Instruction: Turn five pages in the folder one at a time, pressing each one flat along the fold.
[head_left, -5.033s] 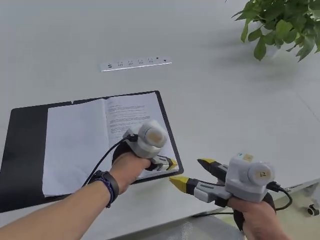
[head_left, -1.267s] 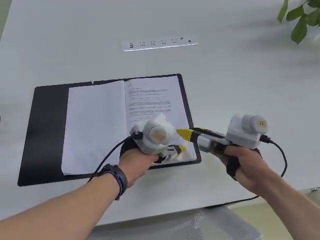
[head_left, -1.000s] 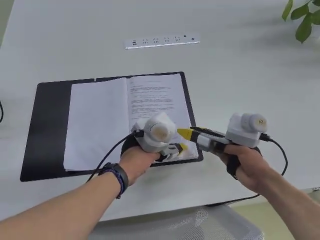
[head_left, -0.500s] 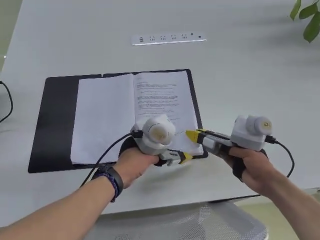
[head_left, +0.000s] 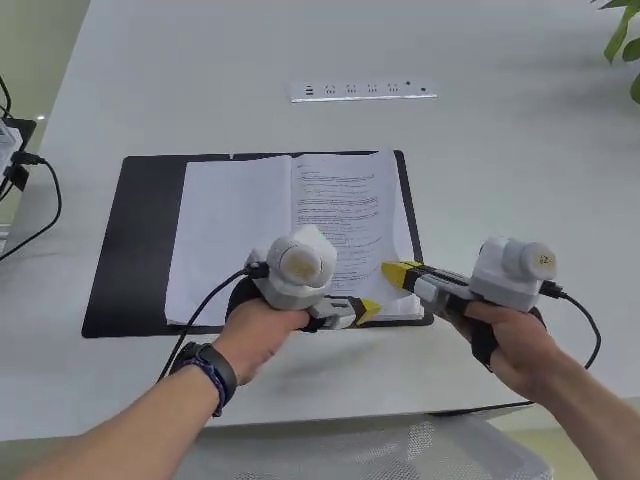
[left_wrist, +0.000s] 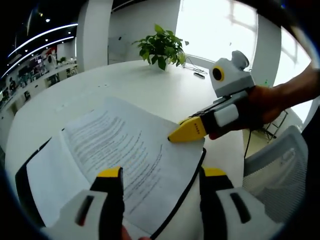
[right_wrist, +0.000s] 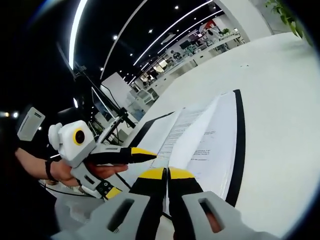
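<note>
The black folder (head_left: 135, 240) lies open near the front edge of a broad white worktop (head_left: 500, 150), with a power strip (head_left: 363, 91) set behind it and a leafy plant (left_wrist: 161, 47) at the far side, in a large open office lit by ceiling strips. The left gripper (left_wrist: 161, 174) hangs released over the printed page (head_left: 345, 220). The right gripper (right_wrist: 167, 173) is clenched, its tips at that page's outer edge; I cannot tell if paper is caught between them.
</note>
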